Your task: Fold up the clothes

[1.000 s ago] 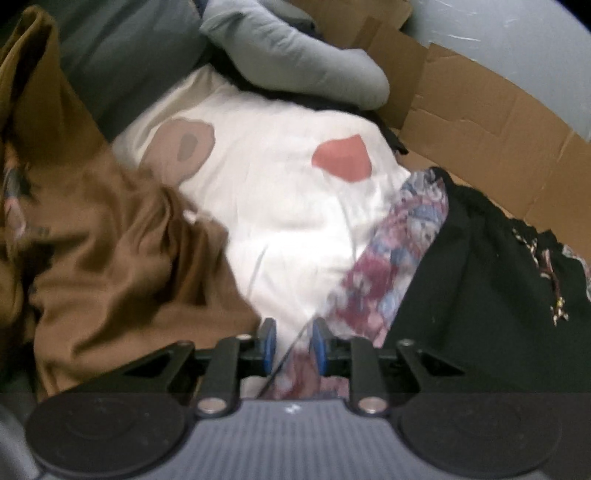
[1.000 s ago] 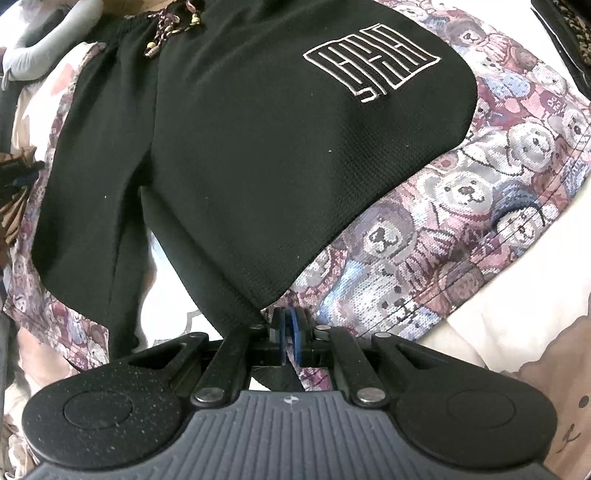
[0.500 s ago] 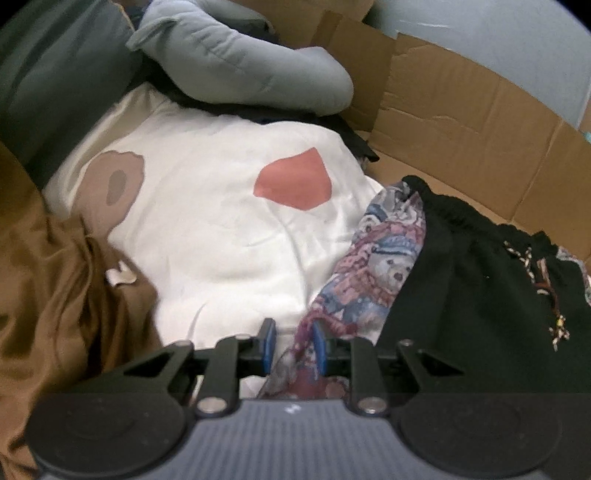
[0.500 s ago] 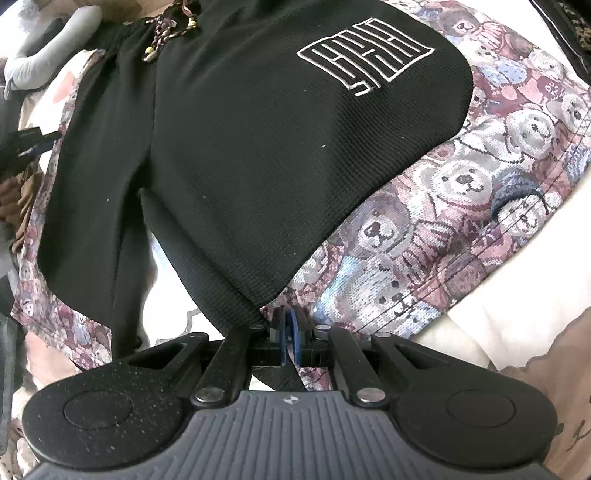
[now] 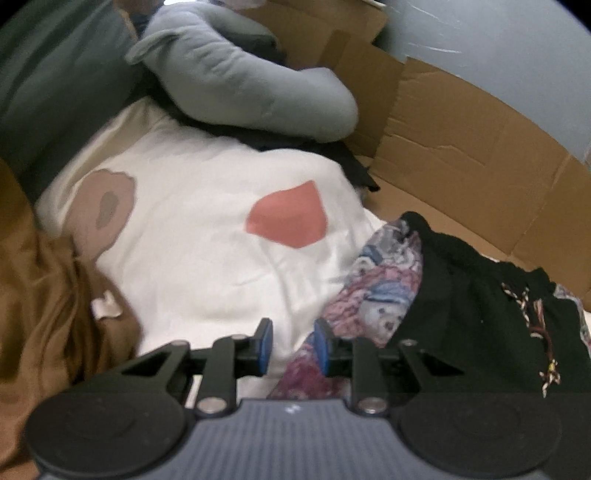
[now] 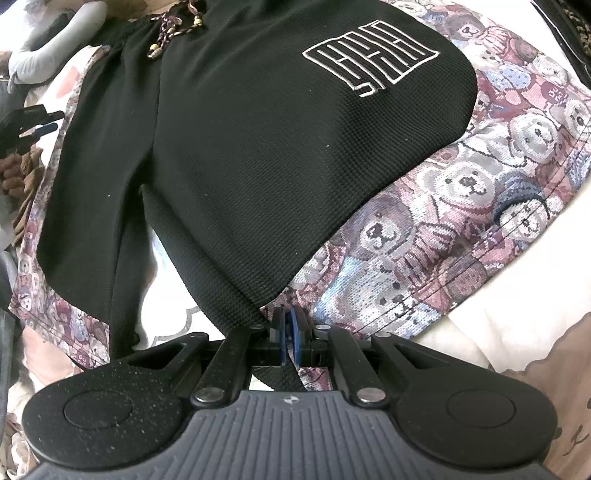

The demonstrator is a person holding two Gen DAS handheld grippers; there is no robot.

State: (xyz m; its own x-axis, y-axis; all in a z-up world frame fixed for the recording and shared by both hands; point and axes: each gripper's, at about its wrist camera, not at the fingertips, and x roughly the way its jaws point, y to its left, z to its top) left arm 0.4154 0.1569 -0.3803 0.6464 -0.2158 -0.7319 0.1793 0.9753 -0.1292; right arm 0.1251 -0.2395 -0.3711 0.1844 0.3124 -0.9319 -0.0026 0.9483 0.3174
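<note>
Seen from the left wrist, the left gripper (image 5: 291,345) is parted, with nothing pinched between its blue pads. The bear-print cloth (image 5: 380,295) lies just ahead and to the right of it, one fold brushing the right-hand pad. The black shorts (image 5: 480,306) are spread over that cloth, further right again, their waistband and beaded drawstring (image 5: 532,314) toward the cardboard box (image 5: 461,147). Left of the bear-print cloth, white bedding (image 5: 207,258) with a red patch is laid out, and beyond it a brown garment (image 5: 44,314) is bunched. A grey stuffed toy (image 5: 236,81) rests at the far edge of the bedding, against the box. What the box holds cannot be made out; only its flaps and inner wall are shown.

Seen from the right wrist, the right gripper (image 6: 290,332) is clenched on the hem corner of one leg of the black shorts (image 6: 258,166), with an edge of the bear-print cloth (image 6: 461,206) apparently caught alongside; how much of it is pinched cannot be told. From that grip the shorts run away lengthwise, hem nearest and drawstring (image 6: 173,33) farthest, the outlined logo (image 6: 373,59) on the right leg. The other leg lies to the left of the held one, and past it the left gripper (image 6: 31,125) is seen at the shorts' outer side, near the waist end.

It is judged that the fold turns on this: the hem end is already held by the right, and the waist side is nearer the left, which is not yet closed on anything.
</note>
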